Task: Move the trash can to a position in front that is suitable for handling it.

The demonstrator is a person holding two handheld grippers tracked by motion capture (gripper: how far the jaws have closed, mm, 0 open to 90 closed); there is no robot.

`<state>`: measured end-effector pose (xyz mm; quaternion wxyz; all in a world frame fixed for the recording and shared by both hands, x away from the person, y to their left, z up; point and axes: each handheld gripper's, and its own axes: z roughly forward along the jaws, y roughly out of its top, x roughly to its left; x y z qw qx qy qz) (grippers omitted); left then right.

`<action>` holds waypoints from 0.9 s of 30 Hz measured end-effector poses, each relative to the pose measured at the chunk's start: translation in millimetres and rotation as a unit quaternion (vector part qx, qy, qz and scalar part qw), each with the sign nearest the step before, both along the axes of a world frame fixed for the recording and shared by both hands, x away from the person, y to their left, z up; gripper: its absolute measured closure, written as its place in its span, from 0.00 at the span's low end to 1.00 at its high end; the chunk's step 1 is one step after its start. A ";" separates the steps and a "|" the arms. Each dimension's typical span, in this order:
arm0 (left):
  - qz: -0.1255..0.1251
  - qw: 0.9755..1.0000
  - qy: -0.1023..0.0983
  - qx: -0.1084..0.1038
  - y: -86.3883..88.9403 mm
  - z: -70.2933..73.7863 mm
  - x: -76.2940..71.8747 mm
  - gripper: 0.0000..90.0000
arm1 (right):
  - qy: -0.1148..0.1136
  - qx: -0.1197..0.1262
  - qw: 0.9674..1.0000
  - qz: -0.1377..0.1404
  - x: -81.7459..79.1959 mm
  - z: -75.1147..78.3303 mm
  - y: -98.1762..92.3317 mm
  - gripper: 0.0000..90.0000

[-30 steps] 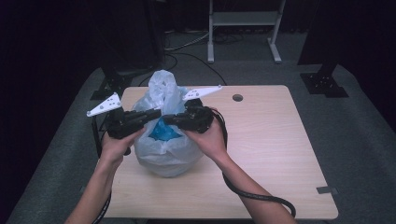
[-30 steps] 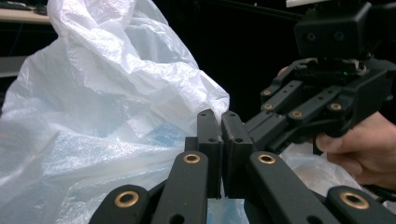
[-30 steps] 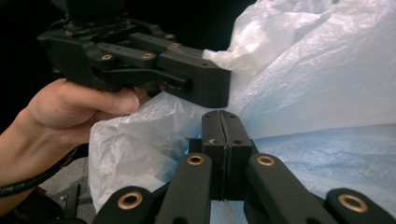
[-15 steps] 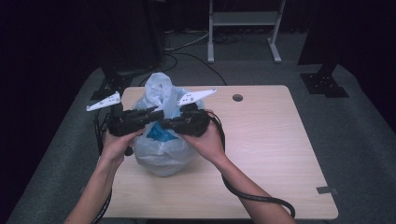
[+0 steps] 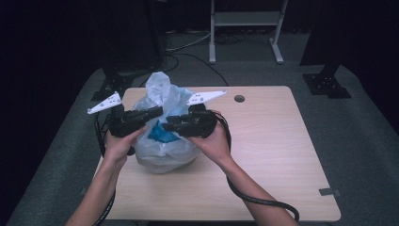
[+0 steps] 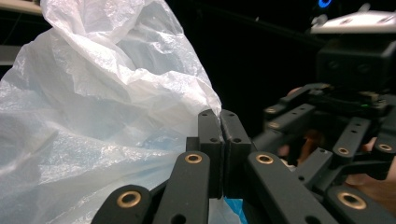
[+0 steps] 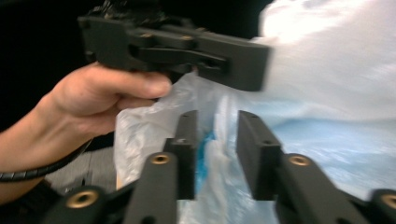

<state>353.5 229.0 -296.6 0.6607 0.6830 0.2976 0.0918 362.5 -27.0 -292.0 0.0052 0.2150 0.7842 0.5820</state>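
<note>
Left hand-held gripper (image 6: 219, 140) pinches the plastic bag (image 6: 93, 116); right (image 7: 215, 149) just opened

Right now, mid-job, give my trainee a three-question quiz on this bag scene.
1. True or false: the left gripper is shut on the white plastic bag.
2. What stands between the right gripper's jaws? A) bag film B) a cable C) nothing
3. What colour shows through the bag in the high view?

Key: 1 true: its jaws pinch a fold of film. 2 A: the jaws have just been opening and stand apart, film between them, unpressed. 3 blue.
</note>
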 end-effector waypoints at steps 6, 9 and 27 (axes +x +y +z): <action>-0.023 1.000 -0.007 -0.010 -7.4 4.2 -2.4 0.99 | 0.016 0.004 1.000 -0.005 6.0 2.1 2.9 0.48; -0.032 0.999 -0.008 -0.006 -13.8 5.8 -3.4 0.99 | 0.016 -0.001 1.000 -0.006 5.7 3.1 8.7 0.44; -0.039 0.999 -0.005 -0.016 -18.0 -2.0 -1.7 0.97 | 0.006 -0.028 0.998 -0.057 3.9 0.2 20.1 0.90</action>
